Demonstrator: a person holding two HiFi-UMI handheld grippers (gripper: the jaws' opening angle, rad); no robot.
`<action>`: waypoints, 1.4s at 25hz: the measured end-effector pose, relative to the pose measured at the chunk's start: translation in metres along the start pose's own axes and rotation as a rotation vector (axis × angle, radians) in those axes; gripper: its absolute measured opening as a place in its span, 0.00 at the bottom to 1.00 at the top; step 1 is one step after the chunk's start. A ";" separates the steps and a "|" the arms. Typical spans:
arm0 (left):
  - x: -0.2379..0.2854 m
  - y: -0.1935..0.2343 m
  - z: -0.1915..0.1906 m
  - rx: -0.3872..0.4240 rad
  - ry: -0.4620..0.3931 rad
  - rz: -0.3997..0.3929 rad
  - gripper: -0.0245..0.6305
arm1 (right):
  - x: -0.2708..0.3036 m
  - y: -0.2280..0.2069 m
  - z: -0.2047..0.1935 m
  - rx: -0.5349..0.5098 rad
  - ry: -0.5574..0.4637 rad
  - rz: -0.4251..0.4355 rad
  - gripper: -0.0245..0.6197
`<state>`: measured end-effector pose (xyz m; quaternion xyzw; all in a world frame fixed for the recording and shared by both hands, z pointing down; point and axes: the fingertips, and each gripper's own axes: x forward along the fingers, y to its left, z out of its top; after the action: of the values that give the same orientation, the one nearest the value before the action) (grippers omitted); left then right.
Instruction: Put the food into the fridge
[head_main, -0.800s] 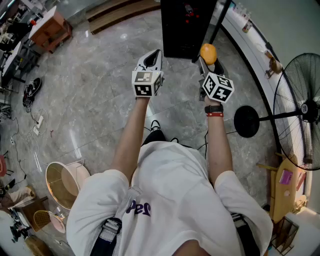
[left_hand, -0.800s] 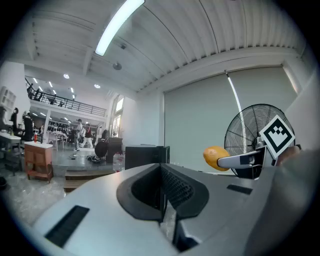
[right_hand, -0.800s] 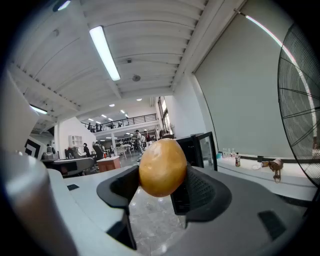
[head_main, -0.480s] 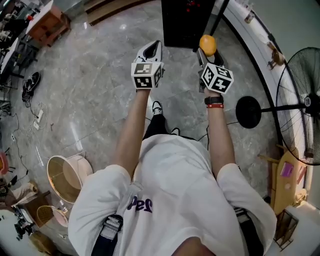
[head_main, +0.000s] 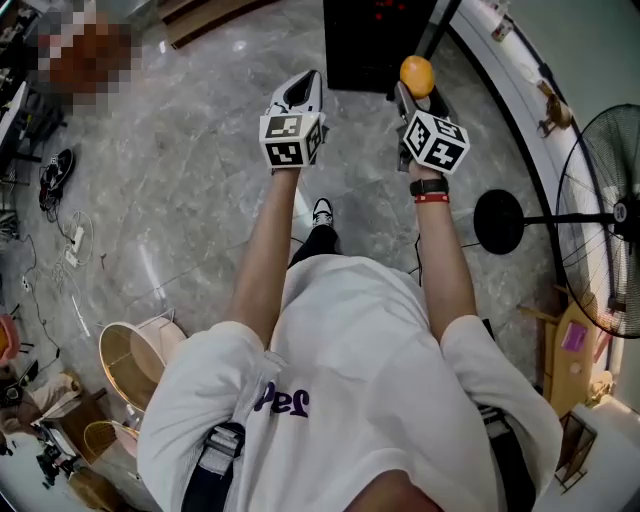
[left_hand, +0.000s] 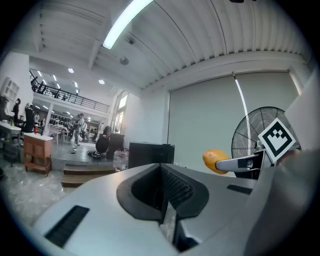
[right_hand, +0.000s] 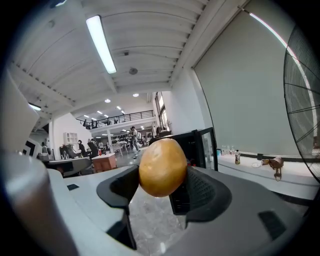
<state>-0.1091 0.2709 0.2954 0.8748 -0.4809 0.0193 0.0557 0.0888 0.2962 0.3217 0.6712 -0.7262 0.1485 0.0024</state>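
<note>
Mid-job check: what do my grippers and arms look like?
Left gripper and right gripper: pale grey shells, black-padded fingers, each carrying a white cube with black square markers. Short white T-shirt sleeves; black watch and red band on the right wrist.

Bright, even light from ceiling tube lamps (right_hand: 101, 44); soft glare on the polished floor (head_main: 180, 200); fisheye bending, dark corners in gripper views.

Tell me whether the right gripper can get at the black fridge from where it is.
Probably yes: the right gripper, clamped on the orange fruit, points at the black fridge close ahead, and nothing stands between them. Whether its door is open wide enough is unclear.
</note>
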 end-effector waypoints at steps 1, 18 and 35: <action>0.008 0.006 0.000 -0.002 0.000 -0.007 0.07 | 0.009 0.002 0.002 -0.002 0.000 -0.003 0.52; 0.161 0.082 0.016 0.007 0.000 -0.099 0.07 | 0.165 -0.004 0.037 -0.001 -0.004 -0.055 0.52; 0.241 0.129 0.008 0.027 0.012 -0.152 0.07 | 0.269 -0.003 0.032 0.061 -0.008 -0.071 0.52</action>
<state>-0.0890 -0.0006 0.3185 0.9094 -0.4123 0.0265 0.0481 0.0716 0.0273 0.3468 0.6971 -0.6969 0.1678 -0.0157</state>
